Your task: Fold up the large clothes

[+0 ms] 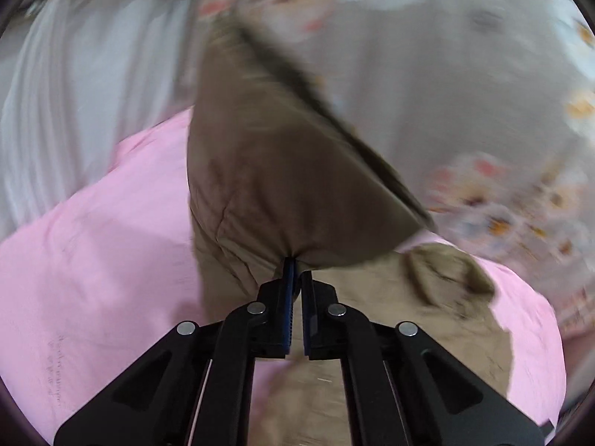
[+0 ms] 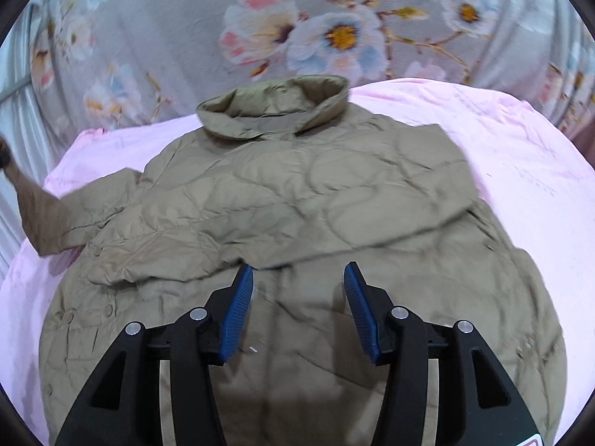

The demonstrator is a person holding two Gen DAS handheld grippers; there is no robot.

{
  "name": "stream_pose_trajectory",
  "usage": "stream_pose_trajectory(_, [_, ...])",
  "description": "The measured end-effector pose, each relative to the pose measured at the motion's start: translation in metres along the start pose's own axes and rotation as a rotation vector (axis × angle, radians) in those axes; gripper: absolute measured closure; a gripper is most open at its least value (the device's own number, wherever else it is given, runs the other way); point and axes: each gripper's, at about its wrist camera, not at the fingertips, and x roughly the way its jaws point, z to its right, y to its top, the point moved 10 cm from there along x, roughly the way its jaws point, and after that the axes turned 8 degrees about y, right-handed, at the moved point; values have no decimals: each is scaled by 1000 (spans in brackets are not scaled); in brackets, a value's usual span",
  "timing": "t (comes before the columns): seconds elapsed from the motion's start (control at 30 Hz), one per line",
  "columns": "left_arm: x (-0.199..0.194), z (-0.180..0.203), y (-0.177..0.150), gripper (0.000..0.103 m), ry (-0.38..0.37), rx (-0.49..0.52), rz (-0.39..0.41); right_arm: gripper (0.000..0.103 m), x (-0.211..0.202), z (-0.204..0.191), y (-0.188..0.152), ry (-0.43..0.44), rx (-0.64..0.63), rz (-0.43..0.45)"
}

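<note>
A khaki quilted jacket (image 2: pixel 297 200) lies spread on a pink sheet (image 2: pixel 520 156), collar (image 2: pixel 271 107) at the far side. One sleeve lies folded across its chest. My right gripper (image 2: pixel 297 278) is open and empty, just above the jacket's middle. My left gripper (image 1: pixel 296 264) is shut on the other sleeve (image 1: pixel 267 171) and holds it lifted off the sheet; that sleeve shows stretched up at the left edge of the right wrist view (image 2: pixel 33 200). The left wrist view is motion-blurred.
The pink sheet (image 1: pixel 93 260) covers the work surface. A grey floral bedcover (image 2: pixel 334 18) lies beyond it. White striped fabric (image 1: pixel 74 93) lies to the left.
</note>
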Motion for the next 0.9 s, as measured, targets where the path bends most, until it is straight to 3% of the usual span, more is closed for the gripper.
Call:
stream_pose_trajectory(0.13, [-42,119,-42,100,-179,158,-23,51,-20,37,-9,-39,57,11])
stream_pose_trajectory(0.23, [-51,179,-97,98,-265,215,-109,50,-34,66,-15,-67,96,16])
stream_pose_trajectory(0.3, [-48,201,-134,92,-279,235,-172,49,-40,81,-19,-81,118,21])
stream_pose_trajectory(0.33, [-45,208,-153,82,-294,240,-219,47,-44,90,-21,-88,128,25])
stream_pose_trajectory(0.37, [-40,212,-170,63,-317,240,-272,46,-47,95,-22,-94,134,28])
stream_pose_trajectory(0.43, [-34,209,-198,34,-374,170,-363,45,-54,104,-23,-100,142,39])
stream_pose_trajectory(0.53, [-22,176,-202,31,-346,63,-380,41,-59,108,-20,-83,150,54])
stream_pose_trajectory(0.7, [25,104,-174,31,-238,-95,-403,35,-51,101,-5,3,199,65])
stream_pose_trajectory(0.9, [98,33,-139,32,-113,-233,-402,34,-8,84,9,119,279,-11])
